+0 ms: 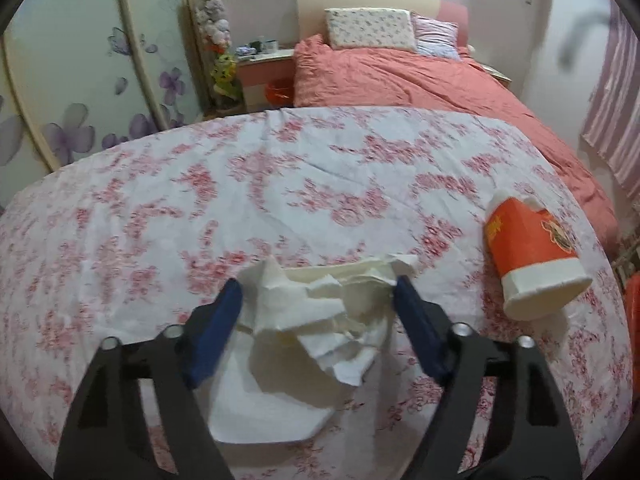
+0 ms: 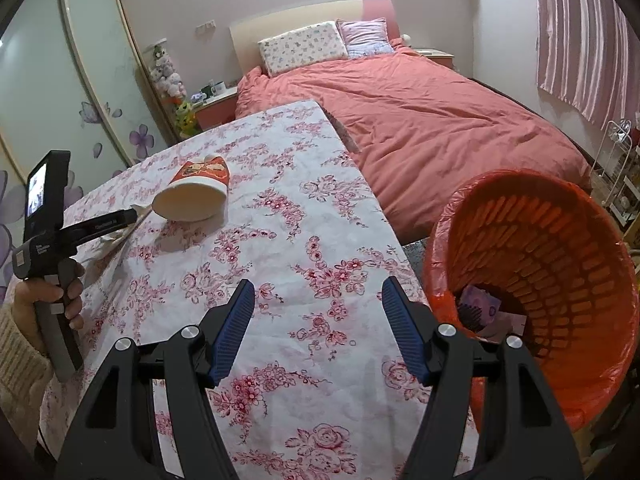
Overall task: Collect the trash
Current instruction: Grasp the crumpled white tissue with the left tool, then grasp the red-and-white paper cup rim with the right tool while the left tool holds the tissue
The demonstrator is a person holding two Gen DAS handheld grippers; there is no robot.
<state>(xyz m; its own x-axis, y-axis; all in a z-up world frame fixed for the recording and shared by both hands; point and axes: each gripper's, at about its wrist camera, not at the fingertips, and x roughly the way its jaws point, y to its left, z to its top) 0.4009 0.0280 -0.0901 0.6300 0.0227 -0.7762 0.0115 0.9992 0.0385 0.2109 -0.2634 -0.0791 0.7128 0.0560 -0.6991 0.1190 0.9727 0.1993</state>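
A crumpled white tissue (image 1: 320, 308) lies on the floral tablecloth (image 1: 240, 184). My left gripper (image 1: 318, 286) is open with its blue pads on either side of the tissue, right down at it. An orange and white paper cup (image 1: 532, 248) lies on its side to the right; it also shows in the right wrist view (image 2: 196, 192). My right gripper (image 2: 318, 292) is open and empty above the table's right part. An orange trash basket (image 2: 540, 280) with an orange liner stands just off the table's right edge, with some scraps inside.
The left handheld gripper (image 2: 52, 240) is seen at the table's left side in the right wrist view. A bed with a pink duvet (image 2: 440, 120) lies beyond the table. A wardrobe with purple flowers (image 1: 80, 100) stands at the left, and a wire rack (image 2: 616, 168) at the far right.
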